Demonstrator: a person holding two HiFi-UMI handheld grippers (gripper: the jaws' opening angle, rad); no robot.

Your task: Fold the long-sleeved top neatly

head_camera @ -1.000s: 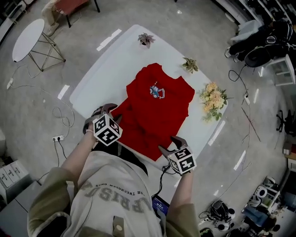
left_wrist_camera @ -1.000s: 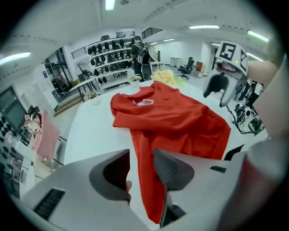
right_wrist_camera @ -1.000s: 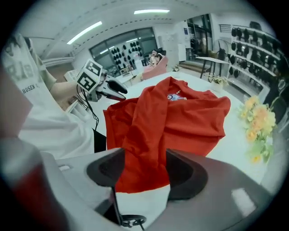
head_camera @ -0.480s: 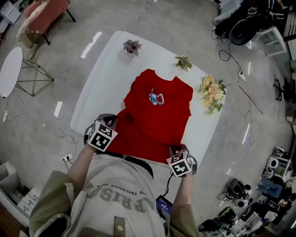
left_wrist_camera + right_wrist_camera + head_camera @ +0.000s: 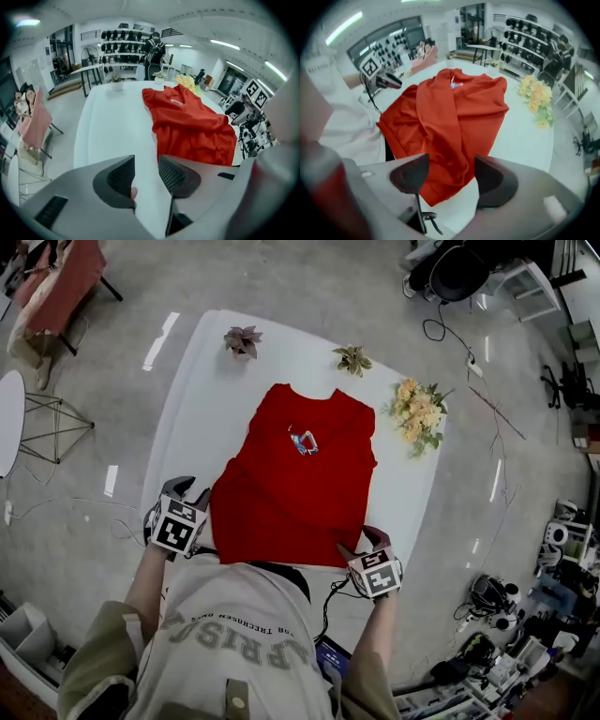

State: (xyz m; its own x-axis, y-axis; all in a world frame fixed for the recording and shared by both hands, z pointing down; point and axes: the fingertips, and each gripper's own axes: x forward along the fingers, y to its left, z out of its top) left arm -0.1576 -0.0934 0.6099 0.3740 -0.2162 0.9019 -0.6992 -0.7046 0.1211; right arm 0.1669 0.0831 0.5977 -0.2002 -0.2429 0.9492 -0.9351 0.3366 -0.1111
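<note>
Head view: top (image 5: 295,484) lies flat on the table (image 5: 197,399), collar far, hem near, both sets of jaws opening with nothing pinched, right gripper (image 5: 361,545) over the hem's corner, left gripper (image 5: 187,491) off beside it over bare table, so right's nearer.

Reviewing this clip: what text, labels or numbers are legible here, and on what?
"RIS": within the large letters on the person's pale top, head view; the other letters are unsure.
Smaller line beside those letters: too blurred to read.
Print on the red top: too small to read.
No words on the left marker cube or the right marker cube: black-and-white squares only.
</note>
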